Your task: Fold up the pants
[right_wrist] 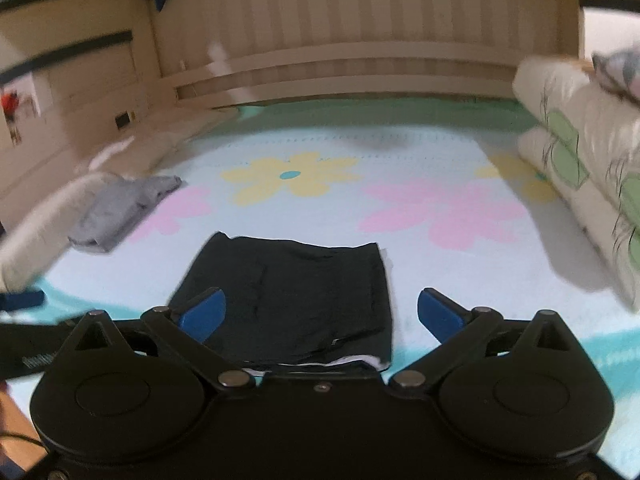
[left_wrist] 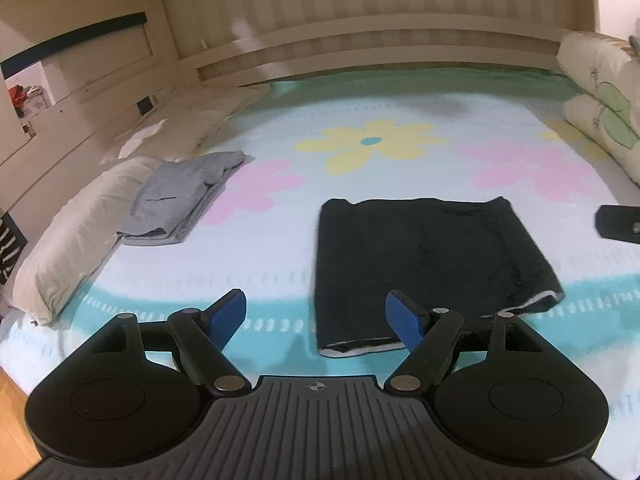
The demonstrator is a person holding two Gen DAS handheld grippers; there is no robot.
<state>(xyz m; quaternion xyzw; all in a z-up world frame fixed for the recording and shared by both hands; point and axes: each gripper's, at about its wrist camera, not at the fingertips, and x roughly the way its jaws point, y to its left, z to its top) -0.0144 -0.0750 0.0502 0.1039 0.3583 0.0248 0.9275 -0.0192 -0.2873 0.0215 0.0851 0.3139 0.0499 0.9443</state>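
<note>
The black pants (left_wrist: 428, 264) lie folded into a neat flat rectangle on the flowered bed sheet (left_wrist: 380, 168). A thin white lining edge peeks out along the near hem.

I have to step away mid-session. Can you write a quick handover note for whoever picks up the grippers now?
Left gripper: open, empty, above the bed's near edge.
Right gripper: open, empty, over the black pants.
Black pants lie folded into a flat rectangle on the flowered bedspread; grey pants sit folded by the pillows.
Left: possibly one more fold, or stacking.

Folded grey clothes (left_wrist: 182, 200) lie beside a white pillow (left_wrist: 68, 236) on the flowered bedsheet (left_wrist: 376, 144).
</note>
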